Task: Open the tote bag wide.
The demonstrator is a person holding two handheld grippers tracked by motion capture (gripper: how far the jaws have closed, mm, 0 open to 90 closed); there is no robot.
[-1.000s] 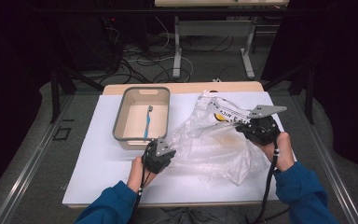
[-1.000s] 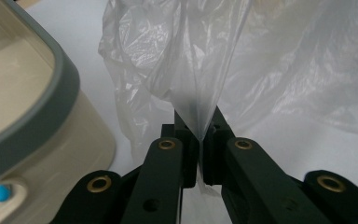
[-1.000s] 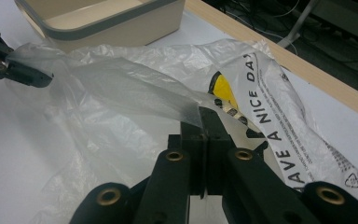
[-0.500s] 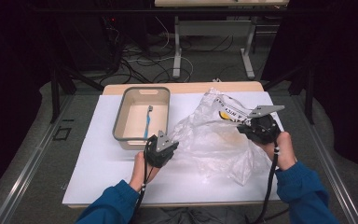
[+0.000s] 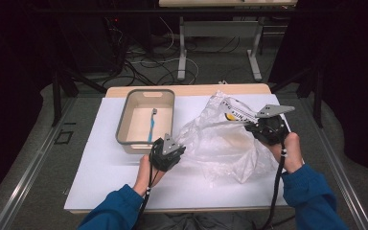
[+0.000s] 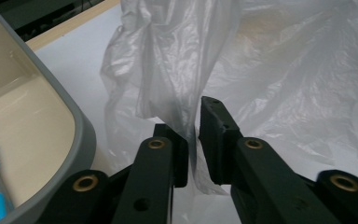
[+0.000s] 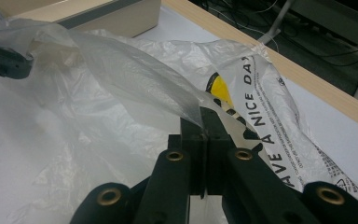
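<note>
A thin clear plastic bag (image 5: 220,143) with black lettering and a yellow spot lies crumpled on the white mat, stretched between both grippers. My left gripper (image 5: 176,144) is at the bag's left edge. Its jaws have just been opening, and in the left gripper view (image 6: 193,135) a fold of film (image 6: 168,70) hangs in the narrow gap between the pads. My right gripper (image 5: 249,125) holds the bag's upper right rim, and in the right gripper view (image 7: 205,122) its jaws are shut on the film (image 7: 135,70).
A grey-rimmed beige tray (image 5: 122,125) stands at the back left of the mat (image 5: 100,163) with a blue toothbrush (image 5: 152,125) in it, close beside my left gripper. The table's wooden edge (image 5: 196,89) runs behind. Cables and table legs lie on the floor beyond.
The left gripper has shifted slightly toward the tray with the bag's edge, and the bag's folds have resettled. The right gripper has stayed put.
</note>
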